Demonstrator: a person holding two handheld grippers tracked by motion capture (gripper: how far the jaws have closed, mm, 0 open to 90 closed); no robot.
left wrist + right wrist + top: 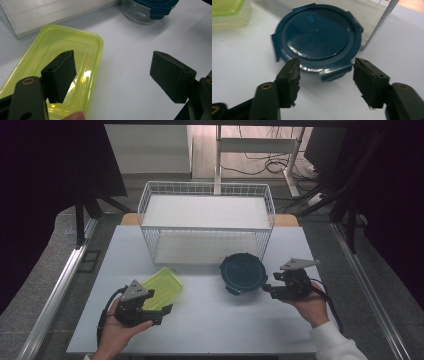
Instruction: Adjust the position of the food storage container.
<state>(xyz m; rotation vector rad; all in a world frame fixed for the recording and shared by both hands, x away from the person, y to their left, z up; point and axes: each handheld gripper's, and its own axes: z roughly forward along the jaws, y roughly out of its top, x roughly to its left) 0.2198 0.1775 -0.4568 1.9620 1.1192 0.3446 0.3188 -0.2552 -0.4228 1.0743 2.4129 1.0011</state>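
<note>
The left claw (162, 312) sits at the near left of the bench (210, 330) with its jaws spread wide and nothing pinched between them. The yellow-green container (162, 287) lies flat on the bench just ahead of it; in the left gripper view one pad (61, 76) hangs over the container's near end while the other pad stands off to the side over bare bench, so the container (62, 67) is under one jaw rather than between the two. It is a rounded rectangle, and in the high view its long axis runs on a diagonal, from the near left by the claw away toward the far right. The right claw (266, 290) is at the right, level with the bench and aimed leftward at the round blue-lidded container (242, 272), which stands upright just in front of the wire basket (150, 200). Its jaws are parted and grip nothing; in the right gripper view one of the lid's (317, 35) locking tabs (334, 72) lies in the gap between the pads, seemingly clear of both, though blur makes the gap hard to judge.
</note>
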